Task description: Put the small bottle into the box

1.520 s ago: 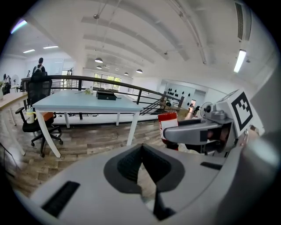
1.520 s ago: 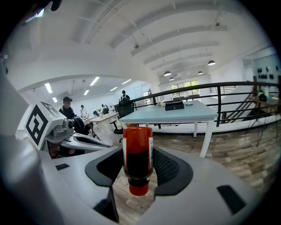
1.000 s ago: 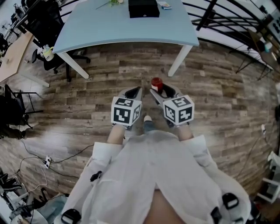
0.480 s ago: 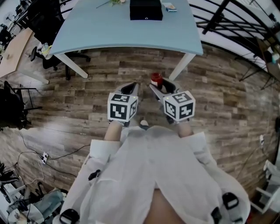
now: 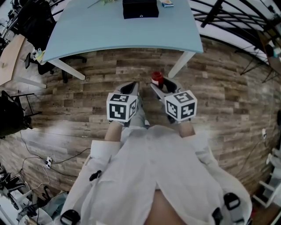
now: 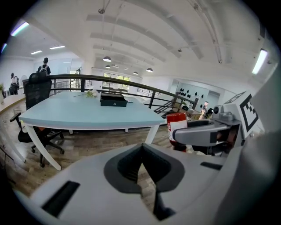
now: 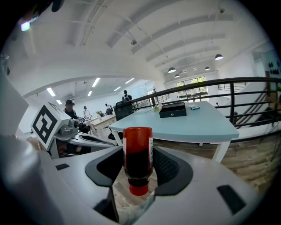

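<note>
The worktop (image 5: pixel 118 30) and box (image 5: pixel 140 9) sit nearer than a second ago, so I'm mid-carry, left tongs (image 5: pixel 132 86) pressed together empty, right tongs (image 5: pixel 159 87) clamped on the small bottle (image 7: pixel 138 154), well short of the box.

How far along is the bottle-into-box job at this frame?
Done: the small bottle is clamped cap-down in the jaws of the right gripper. In hand: it is held over the floor, short of the table. Left: reach the black box on the table and put it in. The left gripper is shut, empty.
</note>
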The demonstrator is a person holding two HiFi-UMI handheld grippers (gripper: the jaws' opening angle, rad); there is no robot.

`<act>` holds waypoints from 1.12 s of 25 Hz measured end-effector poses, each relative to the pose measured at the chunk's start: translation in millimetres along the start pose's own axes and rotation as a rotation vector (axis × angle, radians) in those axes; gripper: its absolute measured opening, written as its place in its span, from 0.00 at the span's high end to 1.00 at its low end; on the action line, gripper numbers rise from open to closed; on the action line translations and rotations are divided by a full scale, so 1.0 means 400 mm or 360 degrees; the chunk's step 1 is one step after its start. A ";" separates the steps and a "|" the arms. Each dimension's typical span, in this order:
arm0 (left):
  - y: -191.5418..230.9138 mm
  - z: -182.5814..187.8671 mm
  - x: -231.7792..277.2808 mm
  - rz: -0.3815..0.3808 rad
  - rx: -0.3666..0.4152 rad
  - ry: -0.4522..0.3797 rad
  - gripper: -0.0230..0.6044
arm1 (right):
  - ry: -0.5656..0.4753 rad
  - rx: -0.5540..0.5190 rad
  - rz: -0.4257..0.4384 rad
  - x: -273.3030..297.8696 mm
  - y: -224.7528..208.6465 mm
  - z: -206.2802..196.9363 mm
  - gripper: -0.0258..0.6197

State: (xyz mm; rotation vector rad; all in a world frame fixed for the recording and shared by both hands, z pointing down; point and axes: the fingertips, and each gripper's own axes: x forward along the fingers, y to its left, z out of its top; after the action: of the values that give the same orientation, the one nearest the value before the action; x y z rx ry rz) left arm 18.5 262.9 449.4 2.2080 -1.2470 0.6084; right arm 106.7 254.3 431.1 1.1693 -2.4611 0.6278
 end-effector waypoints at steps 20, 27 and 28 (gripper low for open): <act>0.279 0.312 0.236 -0.0131 0.0034 -0.0033 0.96 | -0.0002 -0.0001 -0.0036 0.344 -0.155 0.268 0.65; 0.377 0.431 0.299 -0.0162 0.0080 -0.0081 0.96 | -0.0071 -0.0007 -0.0047 0.457 -0.178 0.369 0.65; 0.386 0.440 0.305 -0.0172 0.0086 -0.0081 0.96 | -0.0072 -0.0003 -0.0046 0.468 -0.177 0.376 0.65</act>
State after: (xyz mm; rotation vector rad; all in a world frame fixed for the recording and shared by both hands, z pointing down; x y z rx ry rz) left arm -36.4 5.9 424.8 2.3315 -1.1400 0.5524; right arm 32.6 15.9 411.4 1.2288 -2.4767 0.5972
